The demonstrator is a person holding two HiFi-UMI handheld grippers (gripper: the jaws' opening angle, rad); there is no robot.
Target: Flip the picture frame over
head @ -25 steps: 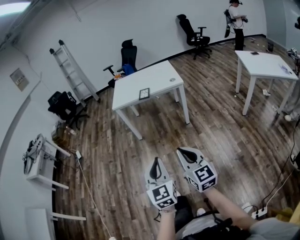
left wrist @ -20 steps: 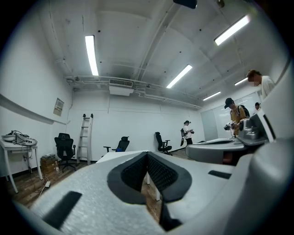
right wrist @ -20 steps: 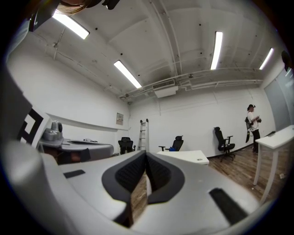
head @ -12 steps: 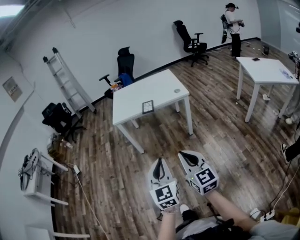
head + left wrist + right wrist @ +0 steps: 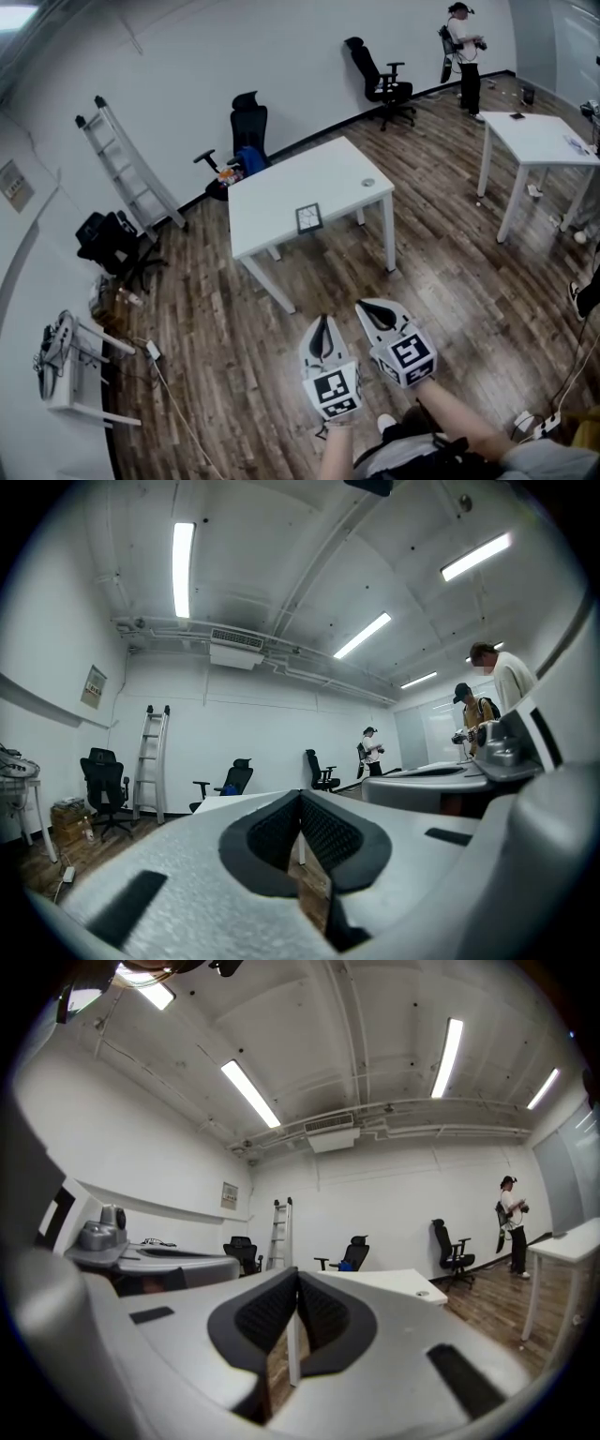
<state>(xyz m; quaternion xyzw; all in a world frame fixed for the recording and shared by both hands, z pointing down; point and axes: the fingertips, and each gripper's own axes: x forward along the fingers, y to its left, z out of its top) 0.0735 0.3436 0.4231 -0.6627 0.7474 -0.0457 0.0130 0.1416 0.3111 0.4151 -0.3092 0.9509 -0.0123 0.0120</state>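
Note:
A small dark-edged picture frame (image 5: 308,218) lies flat near the front edge of a white table (image 5: 281,192) in the head view. Both grippers hang over the wooden floor well short of that table, side by side. My left gripper (image 5: 322,325) is shut with nothing in it, and my right gripper (image 5: 367,307) is shut and empty too. In the left gripper view the left gripper (image 5: 300,799) points level toward the table (image 5: 234,801). The right gripper (image 5: 297,1274) in its own view aims at the same table (image 5: 394,1283). The frame itself shows in neither gripper view.
A ladder (image 5: 122,165) leans on the wall at left, with office chairs (image 5: 246,131) behind the table. A second white table (image 5: 544,141) stands at right. A person (image 5: 465,56) stands at the far wall. A cable (image 5: 178,394) runs across the floor at left.
The table with the frame has come closer and lower in the head view as I walk toward it. Both grippers keep their place before me, still shut.

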